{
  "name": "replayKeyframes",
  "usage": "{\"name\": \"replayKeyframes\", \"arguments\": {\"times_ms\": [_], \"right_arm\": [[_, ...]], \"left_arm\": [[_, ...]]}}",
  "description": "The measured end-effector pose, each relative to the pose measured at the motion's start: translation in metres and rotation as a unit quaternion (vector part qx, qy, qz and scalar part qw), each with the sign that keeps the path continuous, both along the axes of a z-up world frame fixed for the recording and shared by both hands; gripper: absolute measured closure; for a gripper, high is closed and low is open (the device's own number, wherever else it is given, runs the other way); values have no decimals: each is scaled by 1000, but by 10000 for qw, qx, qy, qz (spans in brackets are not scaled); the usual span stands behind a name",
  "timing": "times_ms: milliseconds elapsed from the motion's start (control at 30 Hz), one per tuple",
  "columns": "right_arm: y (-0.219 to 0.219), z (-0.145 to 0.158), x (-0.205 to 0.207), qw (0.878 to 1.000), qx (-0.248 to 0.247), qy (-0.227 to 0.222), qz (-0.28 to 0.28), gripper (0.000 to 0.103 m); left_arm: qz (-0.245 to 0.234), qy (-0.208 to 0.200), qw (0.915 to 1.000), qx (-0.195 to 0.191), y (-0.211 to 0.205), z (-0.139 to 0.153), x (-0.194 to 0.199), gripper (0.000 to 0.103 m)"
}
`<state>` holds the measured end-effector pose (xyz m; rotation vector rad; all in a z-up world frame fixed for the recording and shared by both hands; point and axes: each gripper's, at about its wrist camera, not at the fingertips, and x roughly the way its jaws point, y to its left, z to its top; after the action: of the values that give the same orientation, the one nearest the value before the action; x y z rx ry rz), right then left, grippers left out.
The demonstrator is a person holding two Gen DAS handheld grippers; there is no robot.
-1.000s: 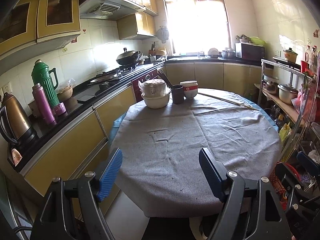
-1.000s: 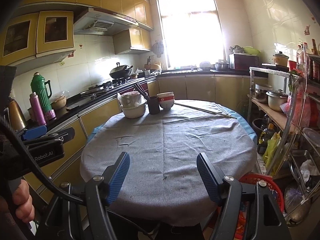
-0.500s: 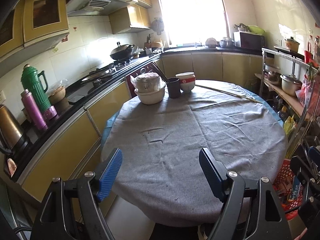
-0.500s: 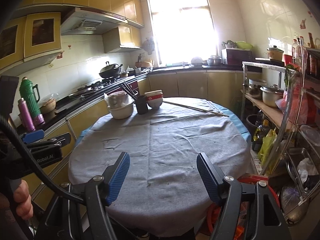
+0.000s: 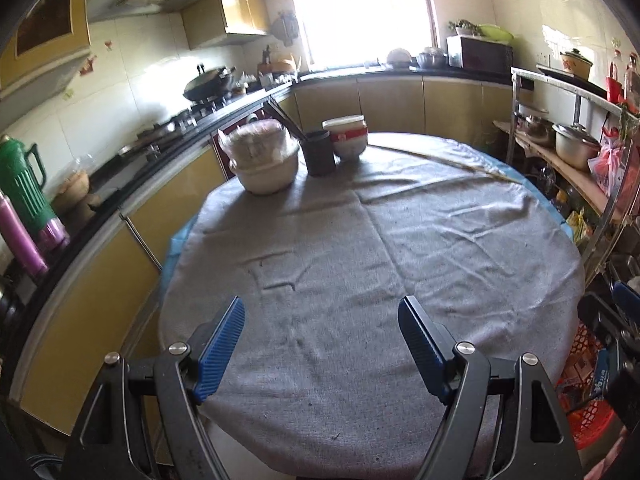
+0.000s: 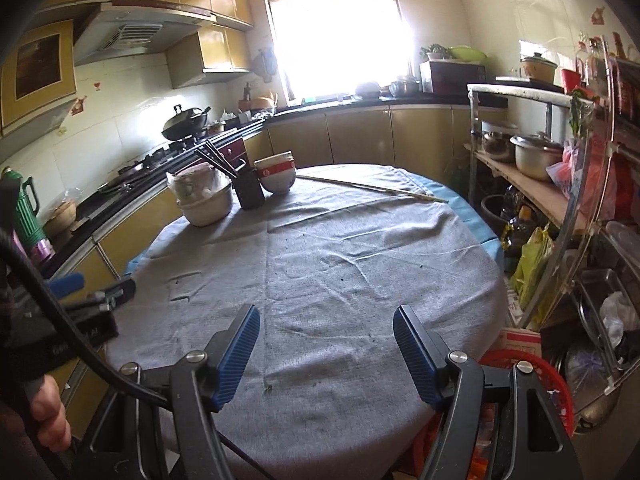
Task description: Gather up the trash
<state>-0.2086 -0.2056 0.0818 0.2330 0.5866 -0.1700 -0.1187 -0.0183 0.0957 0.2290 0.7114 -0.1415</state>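
Note:
A round table under a grey cloth (image 5: 400,248) fills both views; it also shows in the right wrist view (image 6: 360,264). Small dark crumbs dot the cloth. A red basket (image 6: 528,364) with packaging in it sits on the floor at the table's right; it also shows in the left wrist view (image 5: 588,412). My left gripper (image 5: 322,340) is open and empty over the near edge of the table. My right gripper (image 6: 326,344) is open and empty over the near right edge. The left gripper also shows at the left of the right wrist view (image 6: 92,292).
At the far side stand a bowl holding a bagged item (image 5: 264,160), a dark chopstick cup (image 5: 318,152), stacked red-banded bowls (image 5: 346,136) and long thin sticks (image 5: 448,164). A counter with a green thermos (image 5: 22,184) runs along the left. A metal shelf with pots (image 6: 536,156) stands right.
Both grippers have moved forward and to the right toward the table. The table now looks closer and more centred. Both grippers have stayed open.

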Motion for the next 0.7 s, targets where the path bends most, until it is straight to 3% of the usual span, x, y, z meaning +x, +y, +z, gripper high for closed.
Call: {"name": "replayKeyframes", "arguments": {"times_ms": [333,700], "right_arm": [[40,-8,21,9987,-412,164,233,30],[59,-18,27,9978,-477,292,352,30]], "left_arm": [[35,343,9989,-307,24,-22,12,23],[200,484,9974,-493,46,-34,18,23]]}}
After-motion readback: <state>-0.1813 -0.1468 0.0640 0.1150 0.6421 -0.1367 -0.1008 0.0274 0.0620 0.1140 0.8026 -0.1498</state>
